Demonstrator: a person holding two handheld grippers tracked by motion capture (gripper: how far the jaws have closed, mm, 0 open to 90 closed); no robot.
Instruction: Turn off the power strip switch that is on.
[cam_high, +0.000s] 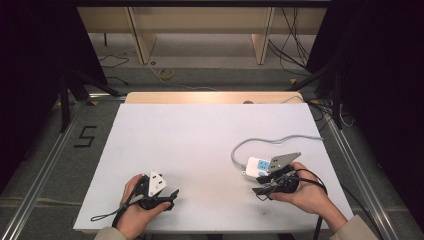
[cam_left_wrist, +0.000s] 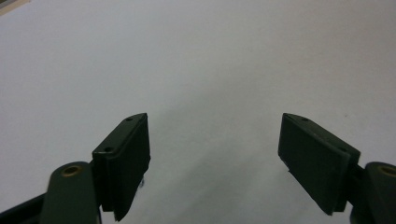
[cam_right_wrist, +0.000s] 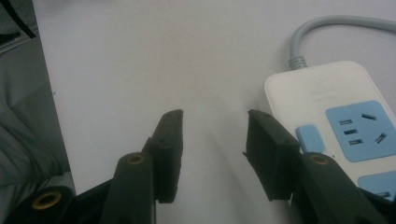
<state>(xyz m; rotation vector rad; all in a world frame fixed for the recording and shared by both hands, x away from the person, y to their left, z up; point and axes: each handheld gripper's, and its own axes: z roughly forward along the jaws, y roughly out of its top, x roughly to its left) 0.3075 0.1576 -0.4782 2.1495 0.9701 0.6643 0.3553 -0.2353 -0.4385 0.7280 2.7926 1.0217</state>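
High view: one white tabletop (cam_high: 200, 150) spans the middle of the scene, set on a grey floor (cam_high: 45, 150) that carries a black numeral "5" marking (cam_high: 85, 136) to the left. Two wooden shelf uprights (cam_high: 142, 35) stand beyond the far edge. One white power strip (cam_high: 256, 166) with blue socket faces lies on the right half of the tabletop, near the front edge; its single grey cable (cam_high: 265, 142) loops away from it and runs off toward the right edge. Two hands hold two tools: the left hand (cam_high: 134, 210) grips the left hand-held gripper (cam_high: 170, 195) at the front left, and the right hand (cam_high: 305, 192) grips the right hand-held gripper (cam_high: 262, 189) just beside the power strip, with one grey three-cornered plate (cam_high: 284, 160) on top of it.

Right gripper view: the right hand-held gripper (cam_right_wrist: 212, 140) shows two black jaws standing apart with bare tabletop (cam_right_wrist: 163, 60) between them. The power strip (cam_right_wrist: 336, 116) lies just to the right of the right-hand jaw; one full blue socket face, part of a second, and one small blue button (cam_right_wrist: 309, 137) are visible, and the cable (cam_right_wrist: 327, 28) leaves its far end.

Left gripper view: the left hand-held gripper (cam_left_wrist: 215, 140) has its two jaws spread wide apart over plain tabletop (cam_left_wrist: 201, 60), holding nothing.
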